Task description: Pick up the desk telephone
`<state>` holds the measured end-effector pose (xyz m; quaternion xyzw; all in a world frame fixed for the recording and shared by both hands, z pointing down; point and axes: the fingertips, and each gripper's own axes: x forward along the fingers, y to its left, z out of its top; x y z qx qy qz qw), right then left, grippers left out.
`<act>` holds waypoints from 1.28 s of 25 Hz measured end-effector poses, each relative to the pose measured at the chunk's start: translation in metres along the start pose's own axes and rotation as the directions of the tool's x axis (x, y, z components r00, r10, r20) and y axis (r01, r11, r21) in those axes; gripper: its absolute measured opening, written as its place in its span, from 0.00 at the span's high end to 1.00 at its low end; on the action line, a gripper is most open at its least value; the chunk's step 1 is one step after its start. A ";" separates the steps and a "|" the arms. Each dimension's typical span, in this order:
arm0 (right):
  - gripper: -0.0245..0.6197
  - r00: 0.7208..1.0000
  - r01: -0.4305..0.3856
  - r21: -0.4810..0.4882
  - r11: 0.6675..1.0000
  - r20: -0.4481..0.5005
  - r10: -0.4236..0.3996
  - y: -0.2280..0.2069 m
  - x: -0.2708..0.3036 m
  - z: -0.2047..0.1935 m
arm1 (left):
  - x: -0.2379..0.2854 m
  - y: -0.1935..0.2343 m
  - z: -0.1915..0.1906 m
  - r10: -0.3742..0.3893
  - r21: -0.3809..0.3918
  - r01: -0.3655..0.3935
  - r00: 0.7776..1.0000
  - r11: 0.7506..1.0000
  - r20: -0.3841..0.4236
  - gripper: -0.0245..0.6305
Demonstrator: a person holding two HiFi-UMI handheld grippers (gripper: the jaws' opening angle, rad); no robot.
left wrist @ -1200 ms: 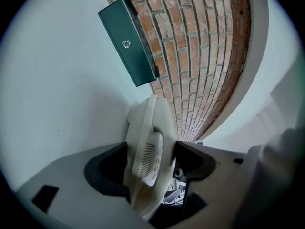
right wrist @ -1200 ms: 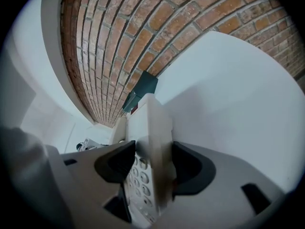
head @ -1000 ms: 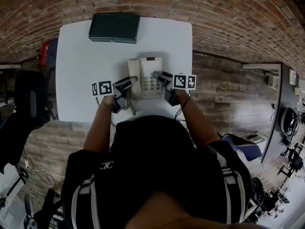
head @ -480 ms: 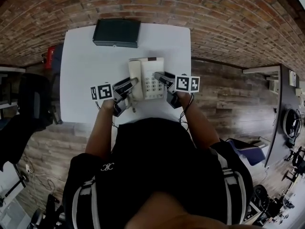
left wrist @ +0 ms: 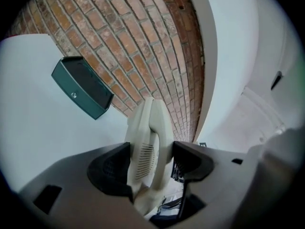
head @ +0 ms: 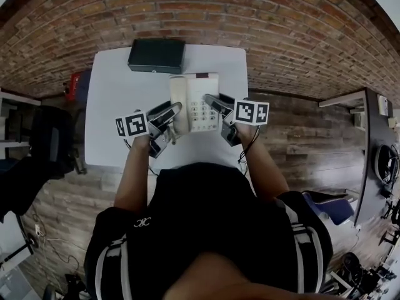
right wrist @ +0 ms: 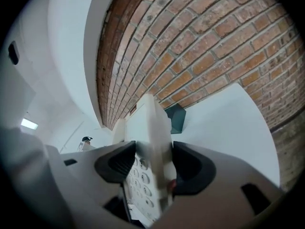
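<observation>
The cream desk telephone (head: 195,102) hangs over the white table (head: 109,124), held from both sides. My left gripper (head: 170,112) is shut on its handset side. In the left gripper view the ribbed handset end of the telephone (left wrist: 147,142) sits between the dark pads of the left gripper (left wrist: 150,163). My right gripper (head: 214,102) is shut on the keypad side. In the right gripper view the right gripper (right wrist: 152,166) clamps the telephone (right wrist: 150,128) by its edge, with number keys showing beside the pad.
A dark green box (head: 156,55) lies at the table's far edge against the brick wall, also seen as the box (left wrist: 82,86) and the box (right wrist: 175,117). A black chair (head: 47,142) and a red object (head: 75,83) stand left of the table.
Both grippers have stayed shut on the telephone and have risen a little with it. It now looks larger and sits closer to the dark green box in the head view.
</observation>
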<state>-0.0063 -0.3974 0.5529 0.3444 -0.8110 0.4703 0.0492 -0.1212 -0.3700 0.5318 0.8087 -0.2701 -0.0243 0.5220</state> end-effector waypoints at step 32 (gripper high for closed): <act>0.62 0.995 -0.020 -0.091 0.996 0.098 0.029 0.066 -0.063 0.027 | -0.024 -0.086 0.008 -0.046 0.161 0.042 0.999 0.986 0.026 0.53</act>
